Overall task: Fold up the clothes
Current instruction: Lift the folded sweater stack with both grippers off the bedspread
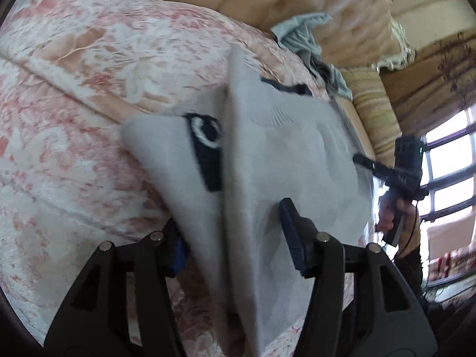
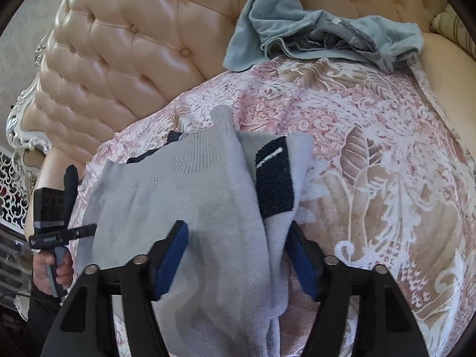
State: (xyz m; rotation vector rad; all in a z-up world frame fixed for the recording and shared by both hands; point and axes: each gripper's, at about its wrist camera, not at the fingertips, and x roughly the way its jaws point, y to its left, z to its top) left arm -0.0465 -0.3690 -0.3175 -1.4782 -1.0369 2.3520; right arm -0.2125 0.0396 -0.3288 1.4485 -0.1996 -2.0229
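Grey knitted cloth, a folded sweater (image 2: 190, 208) with a dark patch (image 2: 275, 178), lay on the pink patterned bedspread (image 2: 372, 136) of the bed, below the tufted beige headboard (image 2: 125, 47). The right tool (image 2: 238, 255) stood with its blue pads (image 2: 172, 255) apart, one on each side of a fold of the sweater, not pressing it. The left tool (image 1: 235, 247) was the same: pads apart, the sweater's edge between them and loose. A crumpled blue-green garment (image 2: 282, 29) rested against the headboard, well apart from the sweater. A hand (image 2: 52, 270) held the other tool's handle at the left.
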